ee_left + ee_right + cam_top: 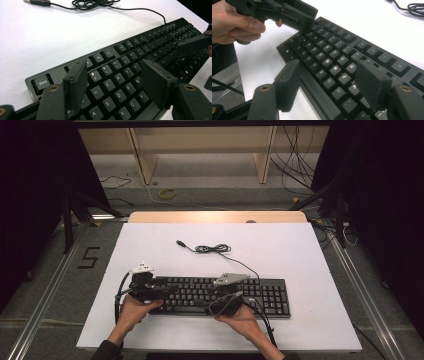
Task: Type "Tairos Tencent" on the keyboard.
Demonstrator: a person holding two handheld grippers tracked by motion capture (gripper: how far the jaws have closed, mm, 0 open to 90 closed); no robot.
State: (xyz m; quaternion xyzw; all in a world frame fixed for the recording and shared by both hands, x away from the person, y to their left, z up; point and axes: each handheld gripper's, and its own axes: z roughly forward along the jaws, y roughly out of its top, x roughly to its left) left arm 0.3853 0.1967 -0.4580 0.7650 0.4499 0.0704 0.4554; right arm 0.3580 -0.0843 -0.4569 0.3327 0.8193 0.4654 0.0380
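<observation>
With both the left gripper [113, 85] and right gripper [327, 85] open and empty above the keyboard [220, 295] lying along the worktop's [300, 260] near edge, a careless descent risks pressing several keys or sliding it off.

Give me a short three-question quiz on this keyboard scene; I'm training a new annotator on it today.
1. True or false: the keyboard's USB plug lies loose on the white table.
2. The left gripper hovers over which end of the keyboard? A) Esc end B) number-pad end
3. What is clamped between the jaws of the right gripper?

Key: 1 true. 2 A. 3 Nothing; the jaws stand apart above the letter keys.
</observation>
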